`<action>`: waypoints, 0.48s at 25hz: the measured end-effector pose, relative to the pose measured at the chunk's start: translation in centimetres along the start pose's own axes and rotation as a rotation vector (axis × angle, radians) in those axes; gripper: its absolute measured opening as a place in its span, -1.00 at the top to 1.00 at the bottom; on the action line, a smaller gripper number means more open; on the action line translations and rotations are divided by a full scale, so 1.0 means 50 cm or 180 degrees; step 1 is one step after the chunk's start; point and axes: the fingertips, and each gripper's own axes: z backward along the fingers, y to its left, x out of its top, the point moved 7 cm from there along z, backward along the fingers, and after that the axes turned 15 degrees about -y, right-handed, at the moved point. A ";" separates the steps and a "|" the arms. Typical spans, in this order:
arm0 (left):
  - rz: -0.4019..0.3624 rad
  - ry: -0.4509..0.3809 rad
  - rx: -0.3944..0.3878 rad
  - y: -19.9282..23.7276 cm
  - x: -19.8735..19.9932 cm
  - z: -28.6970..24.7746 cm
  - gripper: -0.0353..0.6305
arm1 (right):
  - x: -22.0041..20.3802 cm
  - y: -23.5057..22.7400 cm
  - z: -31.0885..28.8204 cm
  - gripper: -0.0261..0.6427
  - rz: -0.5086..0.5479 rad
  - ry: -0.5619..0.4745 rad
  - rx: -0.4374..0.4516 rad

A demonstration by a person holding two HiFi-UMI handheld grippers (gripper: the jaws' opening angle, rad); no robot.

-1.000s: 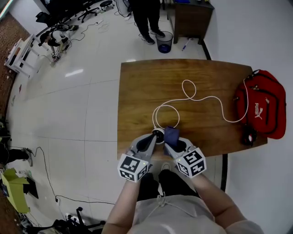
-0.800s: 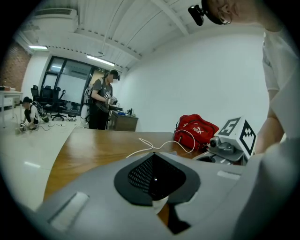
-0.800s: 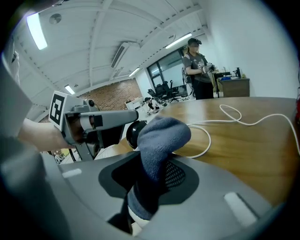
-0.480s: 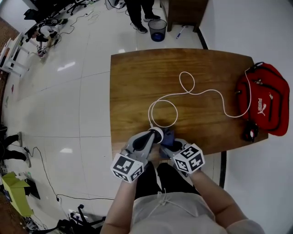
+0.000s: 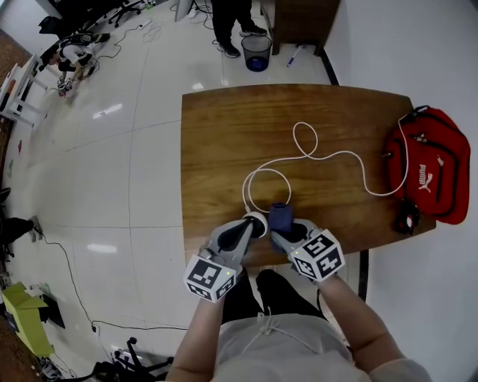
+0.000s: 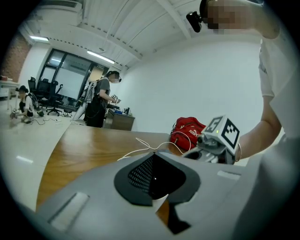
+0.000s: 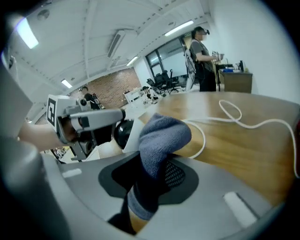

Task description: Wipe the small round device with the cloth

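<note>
The small round device [image 5: 257, 221], white with a black top, sits at the table's near edge with my left gripper [image 5: 250, 226] shut on it. The right gripper view also shows the device [image 7: 123, 132] held there. My right gripper [image 5: 282, 231] is shut on a folded blue cloth [image 5: 280, 216], and the cloth's bunched end [image 7: 161, 138] stands right beside the device. Whether they touch I cannot tell. In the left gripper view the left gripper [image 6: 157, 180] has its pads together and hides most of the device. A white cable [image 5: 328, 157] runs from the device across the table.
The wooden table [image 5: 224, 134] carries a red bag [image 5: 429, 168] at its right end, with a small black object [image 5: 408, 218] beside it. The cable loops over the table's middle. A bin [image 5: 256, 51] and a standing person [image 5: 231, 22] are on the floor beyond the far edge.
My right gripper has dipped slightly with the cloth, which stays next to the device. The left gripper has kept still on the device.
</note>
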 end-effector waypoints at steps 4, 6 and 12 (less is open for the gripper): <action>0.0032 0.0001 0.0022 -0.001 -0.002 -0.001 0.88 | 0.095 0.000 -0.006 0.59 0.0320 -0.0275 0.0232; 0.0045 0.0004 -0.0001 -0.001 -0.002 -0.003 0.88 | 0.121 -0.003 -0.018 0.59 0.0424 -0.0315 0.0323; 0.0119 0.0035 -0.0088 0.003 0.000 -0.003 0.88 | 0.129 -0.025 -0.076 0.59 0.0350 -0.0189 0.0539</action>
